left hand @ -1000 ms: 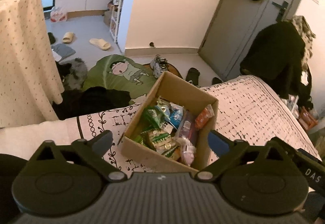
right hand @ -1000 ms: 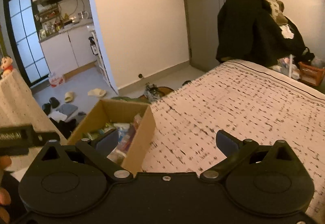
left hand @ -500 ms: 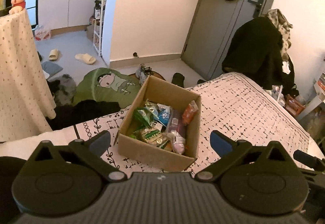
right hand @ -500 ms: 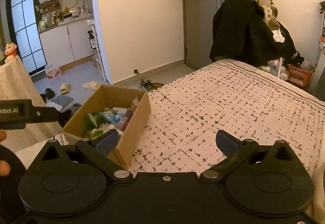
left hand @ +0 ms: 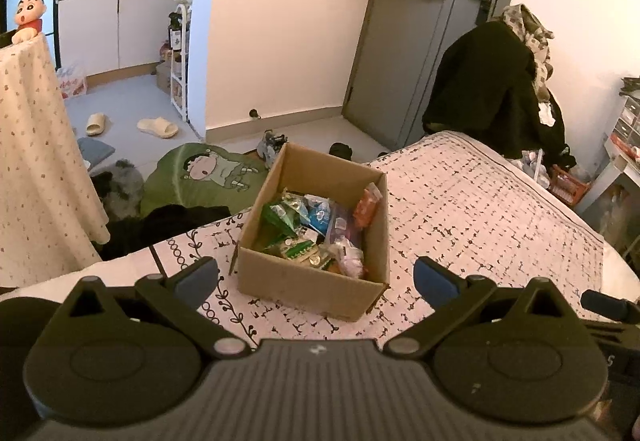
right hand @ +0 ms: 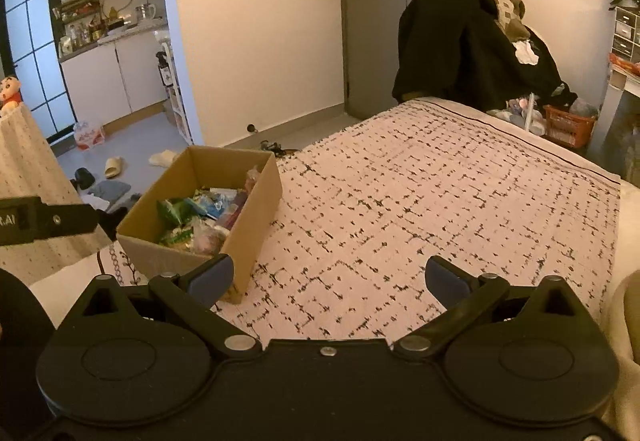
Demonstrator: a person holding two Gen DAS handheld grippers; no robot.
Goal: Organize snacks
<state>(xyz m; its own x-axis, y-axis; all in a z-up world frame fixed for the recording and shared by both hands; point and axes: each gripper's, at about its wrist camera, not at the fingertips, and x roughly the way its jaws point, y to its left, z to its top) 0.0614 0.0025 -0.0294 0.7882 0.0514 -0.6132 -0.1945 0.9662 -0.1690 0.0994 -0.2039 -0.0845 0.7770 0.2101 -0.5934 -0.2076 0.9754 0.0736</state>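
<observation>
An open cardboard box stands on the bed near its left corner, filled with several snack packets in green, blue, purple and orange. It also shows in the right wrist view, with the snack packets inside. My left gripper is open and empty, held above and short of the box's near wall. My right gripper is open and empty, over the bedspread to the right of the box. The left gripper's body shows at the left edge of the right wrist view.
The patterned bedspread stretches right of the box. A dark coat pile sits past the bed's far end. A cloth-draped table stands at left, with a green cushion, slippers and clothes on the floor. An orange basket is at far right.
Both grippers have pulled back and risen from the box, so it looks smaller and farther. Both stayed open and empty. The box has not moved.
</observation>
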